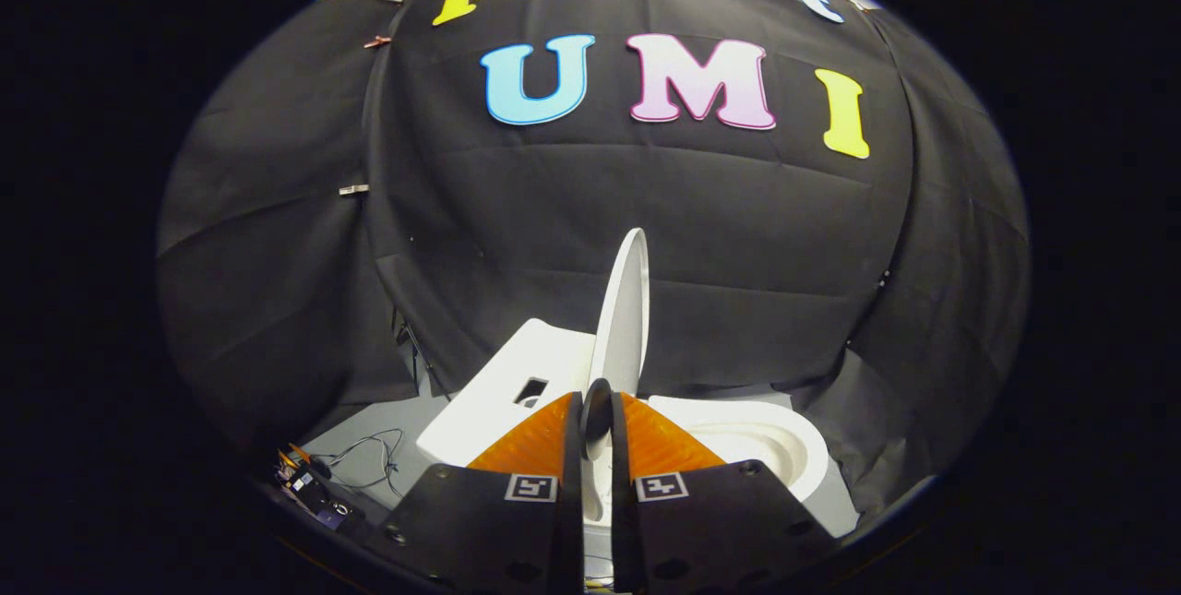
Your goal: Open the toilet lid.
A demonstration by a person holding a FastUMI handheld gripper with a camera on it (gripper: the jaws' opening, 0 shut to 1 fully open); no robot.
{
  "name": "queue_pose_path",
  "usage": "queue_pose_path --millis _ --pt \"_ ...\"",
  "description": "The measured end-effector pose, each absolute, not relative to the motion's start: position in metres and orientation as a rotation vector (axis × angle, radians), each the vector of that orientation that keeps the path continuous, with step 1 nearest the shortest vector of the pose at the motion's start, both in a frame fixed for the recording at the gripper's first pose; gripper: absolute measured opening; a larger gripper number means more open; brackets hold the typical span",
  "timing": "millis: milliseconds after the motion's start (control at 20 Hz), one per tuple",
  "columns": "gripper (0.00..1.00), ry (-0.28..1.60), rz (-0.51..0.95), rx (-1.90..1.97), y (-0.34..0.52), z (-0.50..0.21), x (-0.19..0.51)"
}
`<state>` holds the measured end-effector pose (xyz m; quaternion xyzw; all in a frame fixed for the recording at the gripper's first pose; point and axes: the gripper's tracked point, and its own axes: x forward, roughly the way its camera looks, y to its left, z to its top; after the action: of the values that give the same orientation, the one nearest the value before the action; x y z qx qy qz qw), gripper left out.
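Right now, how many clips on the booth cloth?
2: one clip high on the wall's seam, one clip lower on that seam, both beyond the raised toilet lid the claw grips. Folds may hide more.

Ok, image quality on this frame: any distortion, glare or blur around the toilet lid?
Gripper view: strong fisheye bending, so the booth wall bulges and the raised toilet lid curves; the lid and the toilet bowl are bright but keep their shading, no hard glare; the gripper, fingers closed on the lid's edge, looks slightly soft up close; no motion blur.
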<state>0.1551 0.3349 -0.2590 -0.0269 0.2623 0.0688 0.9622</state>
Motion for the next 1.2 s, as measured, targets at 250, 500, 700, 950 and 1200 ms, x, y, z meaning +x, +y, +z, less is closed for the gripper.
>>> queue_pose_path --millis 250,500,700,950,1200 --pt "0.17 0.536 0.189 -0.076 0.367 -0.265 0.157" --pt "0.17 0.539 0.215 -0.098 0.382 -0.268 0.157" --pt "0.16 0.543 0.221 -0.054 0.376 -0.266 0.156" --pt "0.78 0.509 0.271 0.044 0.377 -0.240 0.154" --pt "1.00 0.447 0.282 0.078 0.353 -0.197 0.142"
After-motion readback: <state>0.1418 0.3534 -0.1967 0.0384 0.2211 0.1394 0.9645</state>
